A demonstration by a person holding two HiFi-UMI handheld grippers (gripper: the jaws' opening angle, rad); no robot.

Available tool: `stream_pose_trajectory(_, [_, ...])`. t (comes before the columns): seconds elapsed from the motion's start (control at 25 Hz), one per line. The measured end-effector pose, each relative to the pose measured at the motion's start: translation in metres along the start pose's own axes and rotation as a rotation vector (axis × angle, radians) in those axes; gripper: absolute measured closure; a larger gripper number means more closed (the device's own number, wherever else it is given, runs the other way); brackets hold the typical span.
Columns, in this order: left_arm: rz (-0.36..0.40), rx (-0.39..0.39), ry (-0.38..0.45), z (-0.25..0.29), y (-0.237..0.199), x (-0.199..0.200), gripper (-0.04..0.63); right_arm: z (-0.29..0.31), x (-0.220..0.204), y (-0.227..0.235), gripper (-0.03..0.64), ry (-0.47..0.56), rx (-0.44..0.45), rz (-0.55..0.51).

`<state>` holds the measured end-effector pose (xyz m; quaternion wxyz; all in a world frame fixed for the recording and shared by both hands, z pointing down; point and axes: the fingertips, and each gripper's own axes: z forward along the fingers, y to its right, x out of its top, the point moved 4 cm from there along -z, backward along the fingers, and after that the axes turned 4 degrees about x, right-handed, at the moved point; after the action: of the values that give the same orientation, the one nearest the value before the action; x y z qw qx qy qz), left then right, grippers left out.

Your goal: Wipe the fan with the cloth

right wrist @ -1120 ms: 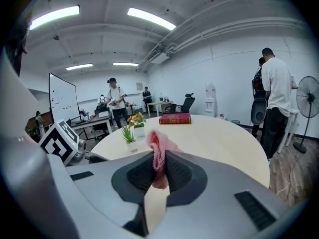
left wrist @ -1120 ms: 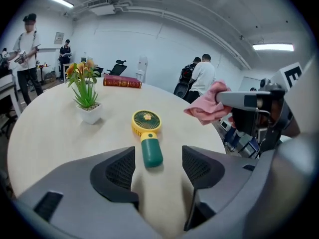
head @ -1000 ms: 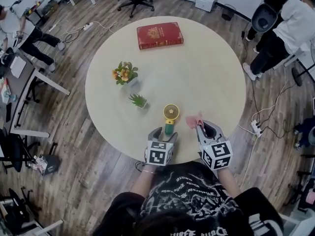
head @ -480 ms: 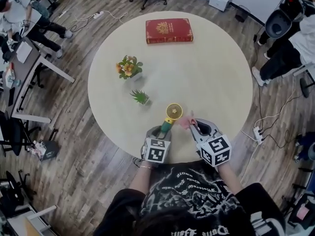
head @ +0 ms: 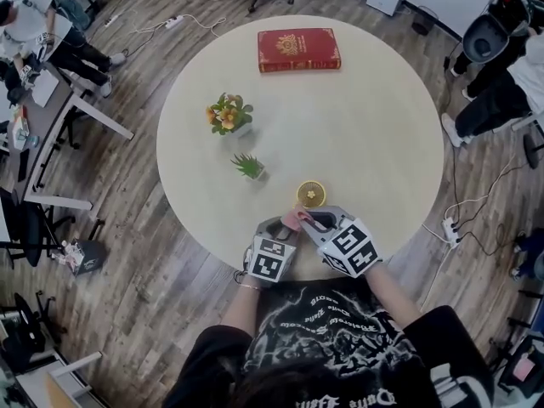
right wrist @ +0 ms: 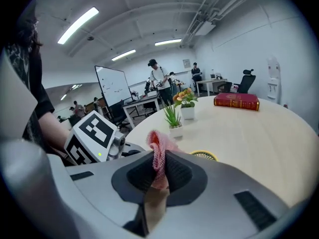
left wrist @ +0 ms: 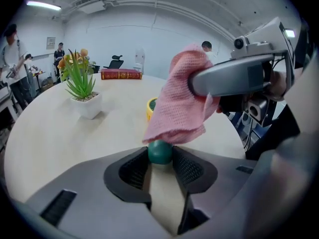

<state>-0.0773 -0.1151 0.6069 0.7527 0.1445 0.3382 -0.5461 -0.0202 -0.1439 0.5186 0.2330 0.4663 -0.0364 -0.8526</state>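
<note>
**Cloth at the fan's handle, fan in your left gripper**

Your left gripper has the fan by its green handle. The handle's rounded end sits between the two pads and touches both, and the jaws are closing on it. The fan's yellow head lies just past the jaw tips, toward the middle of the table, close to the edge nearest you.

Your right gripper is clamped on the pink cloth. A fold of it is pinched between the pads and a bunch stands up above them. This gripper is turned across toward your left one, so the cloth hangs directly over the handle, its lower hem at the handle's top. In the left gripper view the cloth hides most of the yellow head.

A small potted plant stands near the fan on your left. A flower pot stands beyond it, and a red book lies at the table's far side.
</note>
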Motion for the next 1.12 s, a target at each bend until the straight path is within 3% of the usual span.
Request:
stream_pose_trajectory(0.24, [0.028,-0.016,-0.017,-0.002,0.000,0.000,0.423,0.047,-0.028,-0.007,0.575,-0.234,0.150,-0.024])
stream_pose_trajectory(0.4, [0.040,-0.022,-0.001,0.001,-0.001,0.000,0.425,0.059,-0.028,-0.007,0.580,-0.267,0.178,-0.071])
stream_pose_trajectory(0.48, [0.034,-0.021,-0.009,-0.001,-0.003,-0.001,0.425,0.062,-0.025,-0.008,0.582,-0.260,0.160,-0.176])
stream_pose_trajectory(0.6, [0.029,-0.018,-0.013,-0.001,-0.001,0.000,0.425,0.064,-0.019,-0.002,0.583,-0.255,0.060,-0.321])
stream_pose_trajectory(0.84, [0.021,-0.012,-0.013,0.000,-0.001,0.000,0.425,0.068,-0.014,0.010,0.583,-0.259,-0.046,-0.418])
stream_pose_trajectory(0.96, [-0.007,-0.015,-0.020,0.000,-0.001,0.001,0.425,0.062,-0.013,0.014,0.583,-0.252,-0.060,-0.390])
stream_pose_trajectory(1.12, [-0.023,-0.021,-0.025,0.001,-0.003,0.001,0.425,0.052,-0.018,0.018,0.583,-0.199,-0.034,-0.217])
